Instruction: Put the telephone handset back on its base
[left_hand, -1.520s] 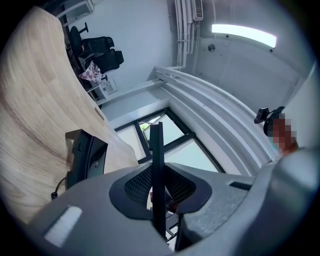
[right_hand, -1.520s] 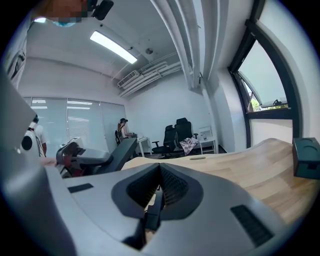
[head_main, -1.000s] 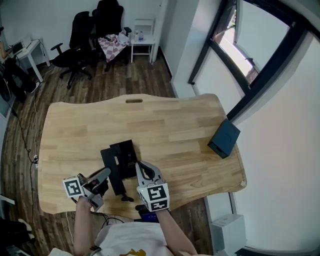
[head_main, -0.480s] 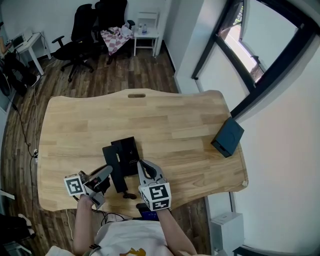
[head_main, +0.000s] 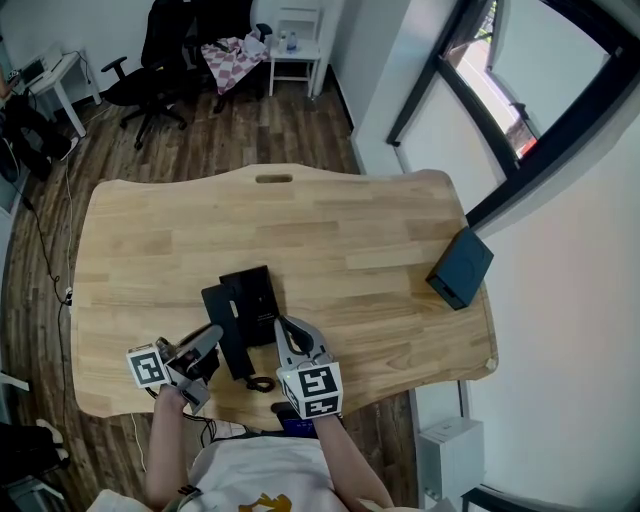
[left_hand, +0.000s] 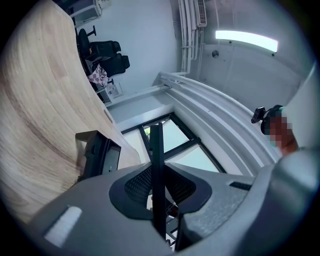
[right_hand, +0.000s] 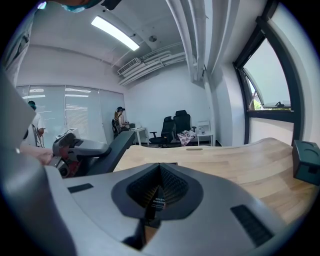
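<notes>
Plainly, the left gripper was clamped on the handset, which hung slanted over the near left side of the base and, as we judged, was not yet seated. The right gripper sat just beside it, jaws drawn together, with nothing we could make out between them.

Risks we noted:
- The hold looked off-centre, so the long bar could pivot in the pads and land crooked across the cradle.
- The coiled cord lay near the table edge and could snag, or tug the base.
- A skewed set-down would leave the handset propped on the rim.
</notes>
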